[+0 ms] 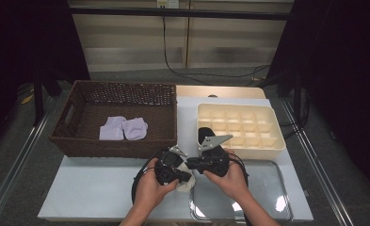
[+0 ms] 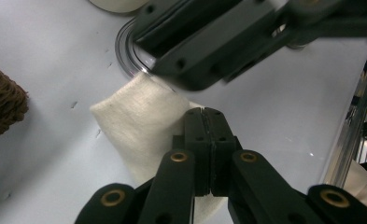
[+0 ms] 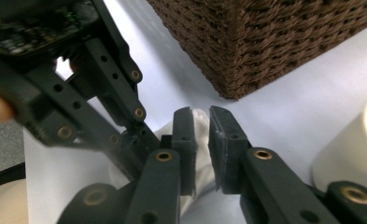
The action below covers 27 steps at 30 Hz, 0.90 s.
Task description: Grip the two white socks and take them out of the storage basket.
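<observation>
A cream sock [image 1: 186, 184] lies on the white table between the two hands, near the front edge. My left gripper [image 1: 184, 176] points right, and in the left gripper view its jaws [image 2: 204, 114] are pressed together with the sock [image 2: 134, 121] pinched under them. My right gripper [image 1: 190, 165] comes in from the right and crosses close above the left one. In the right gripper view its jaws [image 3: 201, 116] stand slightly apart, with the sock [image 3: 201, 133] showing in the gap, and the left gripper [image 3: 134, 135] sits just beside them.
A brown wicker basket [image 1: 121, 147] at the left back holds two pale lilac socks [image 1: 124, 128]. A cream divided organiser [image 1: 267, 147] stands at the right, with a dark item [image 1: 204, 134] in its near left cell. A clear tray with a shiny rim [image 1: 279, 188] lies under the right forearm.
</observation>
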Motion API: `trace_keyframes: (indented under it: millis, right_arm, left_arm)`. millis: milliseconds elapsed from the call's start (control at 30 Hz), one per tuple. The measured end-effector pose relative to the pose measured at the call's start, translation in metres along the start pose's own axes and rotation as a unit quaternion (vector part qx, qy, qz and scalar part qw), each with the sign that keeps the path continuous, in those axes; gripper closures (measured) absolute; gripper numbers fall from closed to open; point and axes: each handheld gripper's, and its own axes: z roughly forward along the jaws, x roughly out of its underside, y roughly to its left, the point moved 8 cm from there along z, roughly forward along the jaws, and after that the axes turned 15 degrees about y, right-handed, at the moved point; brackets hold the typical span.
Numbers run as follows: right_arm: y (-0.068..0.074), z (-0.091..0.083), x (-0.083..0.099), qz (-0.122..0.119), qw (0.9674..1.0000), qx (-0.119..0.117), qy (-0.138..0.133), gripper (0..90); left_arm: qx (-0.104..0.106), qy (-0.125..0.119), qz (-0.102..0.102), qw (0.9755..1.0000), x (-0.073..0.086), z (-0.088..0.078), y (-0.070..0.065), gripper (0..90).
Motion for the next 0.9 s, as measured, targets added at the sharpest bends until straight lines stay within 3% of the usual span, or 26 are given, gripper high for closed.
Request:
trace_keyframes:
  millis: [300, 367, 433, 467, 600, 700, 900]
  right_arm:
    - [0.001, 0.010, -0.005, 0.010, 0.9999, -0.009, 0.009, 74.2]
    - [0.001, 0.014, -0.005, 0.005, 0.9998, -0.007, 0.017, 79.1]
    - [-0.001, 0.016, -0.003, 0.007, 0.9997, -0.007, 0.022, 84.5]
    - [-0.002, 0.017, -0.001, 0.012, 0.9995, -0.007, 0.027, 85.7]
    - [-0.007, 0.020, 0.006, 0.028, 0.9988, -0.018, 0.035, 87.1]
    - [-0.011, 0.022, 0.011, 0.036, 0.9986, -0.020, 0.033, 87.2]
    - [-0.014, 0.023, 0.018, 0.040, 0.9986, -0.016, 0.031, 87.3]
  left_arm:
    - [-0.002, 0.002, 0.003, 1.0000, 0.000, 0.000, 0.000, 89.6]
    - [0.000, 0.001, 0.004, 1.0000, 0.001, 0.000, 0.000, 89.6]
    - [0.005, -0.014, -0.011, 0.9998, -0.001, 0.000, -0.002, 89.5]
    - [0.004, -0.011, -0.003, 0.9999, 0.000, 0.000, -0.002, 89.4]
    - [0.006, -0.022, -0.007, 0.9997, -0.001, -0.002, -0.004, 88.4]
    - [0.000, -0.022, 0.000, 0.9998, 0.001, -0.010, -0.003, 84.8]
    - [-0.010, -0.048, -0.012, 0.9987, 0.005, -0.032, -0.002, 82.1]
